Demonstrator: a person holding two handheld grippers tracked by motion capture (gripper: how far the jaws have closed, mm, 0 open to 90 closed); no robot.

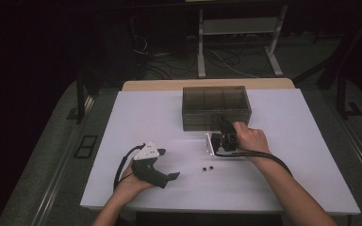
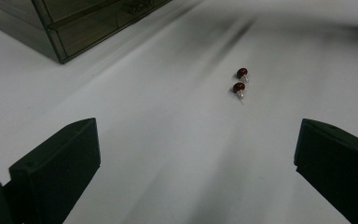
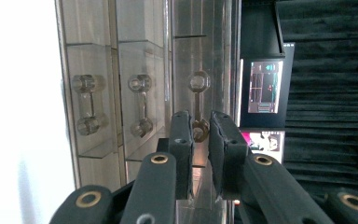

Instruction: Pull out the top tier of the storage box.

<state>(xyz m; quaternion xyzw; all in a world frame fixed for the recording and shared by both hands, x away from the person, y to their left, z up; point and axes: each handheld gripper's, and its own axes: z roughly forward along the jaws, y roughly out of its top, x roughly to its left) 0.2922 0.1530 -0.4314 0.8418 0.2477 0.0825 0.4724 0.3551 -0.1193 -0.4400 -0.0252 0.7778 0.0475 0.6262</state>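
Clear smoky plastic drawer box (image 1: 216,107) sits at the far middle of the white table (image 1: 122,141). Its long axis runs left to right across the table in the high view, and the drawer fronts face the person.

In the right gripper view the picture is rolled a quarter turn, so the row of drawers reads from left to right and each handle (image 3: 199,105) stands upright in the frame. There are three clear bar handles, each with a round knob at either end; on the table their long axes lie level, parallel to the box front.

Right gripper (image 3: 200,135) is at the box front, right-hand end, pointing away from the person into the box. Its jaws are drawn in close on either side of one knob end of the third handle. A narrow gap is left between the pads, with the knob in it. Whether the pads press on the knob cannot be told from the pictures. The right hand (image 1: 250,137) wraps the gripper body, with the cable trailing back along the forearm.

Left gripper (image 1: 153,165) is held low over the near left of the table, well apart from the box, with its jaws spread wide and nothing between them. Two small dark red studs (image 2: 239,87) lie side by side on the bare table ahead of it.
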